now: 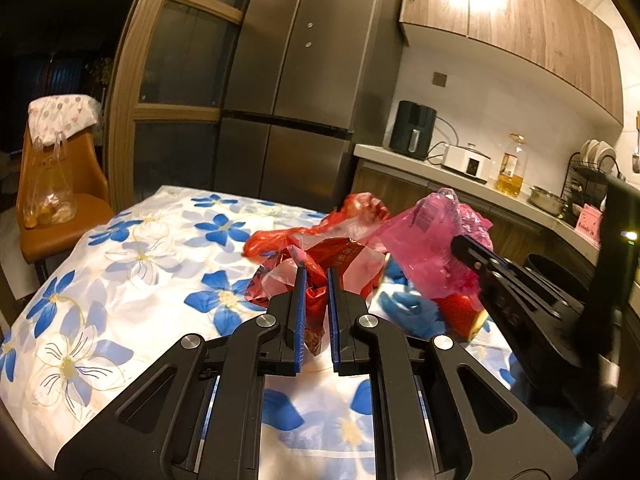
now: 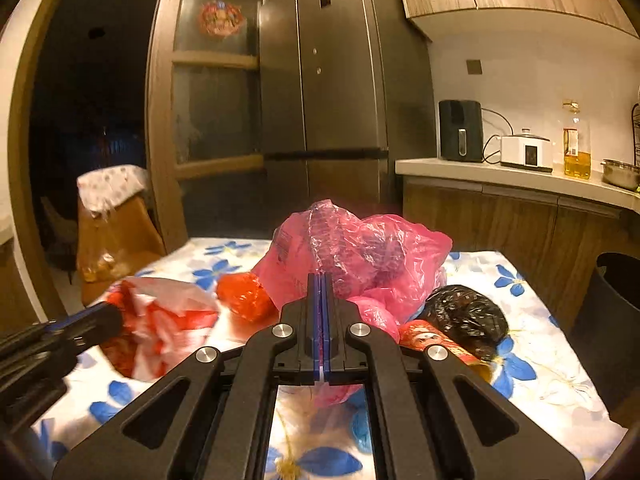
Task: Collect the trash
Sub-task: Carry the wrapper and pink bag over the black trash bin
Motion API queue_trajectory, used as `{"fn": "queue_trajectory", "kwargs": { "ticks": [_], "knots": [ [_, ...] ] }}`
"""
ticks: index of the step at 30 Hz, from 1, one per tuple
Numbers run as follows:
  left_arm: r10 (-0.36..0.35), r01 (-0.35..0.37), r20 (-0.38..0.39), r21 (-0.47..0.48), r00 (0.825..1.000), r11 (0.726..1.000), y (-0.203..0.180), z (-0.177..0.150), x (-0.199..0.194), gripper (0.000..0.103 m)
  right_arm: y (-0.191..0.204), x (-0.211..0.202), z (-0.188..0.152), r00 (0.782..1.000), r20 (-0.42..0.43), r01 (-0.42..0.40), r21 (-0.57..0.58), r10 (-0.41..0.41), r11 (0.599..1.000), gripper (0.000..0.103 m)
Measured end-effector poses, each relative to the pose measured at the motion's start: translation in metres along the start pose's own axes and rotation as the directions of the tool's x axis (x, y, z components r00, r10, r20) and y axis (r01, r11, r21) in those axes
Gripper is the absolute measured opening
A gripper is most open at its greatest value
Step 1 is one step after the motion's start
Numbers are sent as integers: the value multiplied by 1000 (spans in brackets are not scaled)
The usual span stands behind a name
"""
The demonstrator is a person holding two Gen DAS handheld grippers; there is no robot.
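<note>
Left gripper (image 1: 316,276): jaws clenched on a red-and-white plastic bag (image 1: 320,264), crumpled, no clear long axis; bulk bunched ahead of the jaws, above the floral-clothed desk (image 1: 120,248). Just beyond it, a red bag (image 1: 280,240) on the desk. Right gripper (image 2: 322,280): jaws pressed together, pinching a pink plastic bag (image 2: 360,248) that billows up and forward from the tips. Right of these jaws, on the desk: a red packet (image 2: 424,338), a black bag (image 2: 468,316) touching it. Far right, off the desk, a dark bin (image 2: 612,300).

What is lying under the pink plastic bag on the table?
Under the pink bag, a red printed package and a black bag show beside it. What lies further beneath stays covered.
</note>
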State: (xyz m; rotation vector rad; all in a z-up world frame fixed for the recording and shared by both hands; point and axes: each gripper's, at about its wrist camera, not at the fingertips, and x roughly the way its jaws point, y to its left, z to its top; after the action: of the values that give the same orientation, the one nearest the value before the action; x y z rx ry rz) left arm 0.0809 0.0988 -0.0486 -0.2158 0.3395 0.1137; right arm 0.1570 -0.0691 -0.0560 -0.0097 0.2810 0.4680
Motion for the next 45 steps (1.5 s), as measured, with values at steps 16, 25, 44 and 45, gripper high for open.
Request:
{"fn": "queue_trajectory", "kwargs": {
  "ticks": [16, 25, 44, 45],
  "knots": [
    [-123, 119, 33, 91, 992, 989, -78, 11, -2, 9, -63, -73, 1, 992, 51, 111, 42, -113, 993, 1],
    [-224, 217, 34, 151, 974, 964, -135, 14, 8, 9, -109, -97, 3, 971, 81, 220, 83, -227, 972, 1],
    [-390, 384, -16, 218, 921, 897, -265, 19, 55, 9, -220, -126, 2, 888, 76, 439, 157, -454, 885, 1],
    [-399, 394, -19, 218, 917, 893, -273, 20, 59, 9, -224, -126, 2, 885, 75, 445, 162, -460, 881, 1]
  ]
}}
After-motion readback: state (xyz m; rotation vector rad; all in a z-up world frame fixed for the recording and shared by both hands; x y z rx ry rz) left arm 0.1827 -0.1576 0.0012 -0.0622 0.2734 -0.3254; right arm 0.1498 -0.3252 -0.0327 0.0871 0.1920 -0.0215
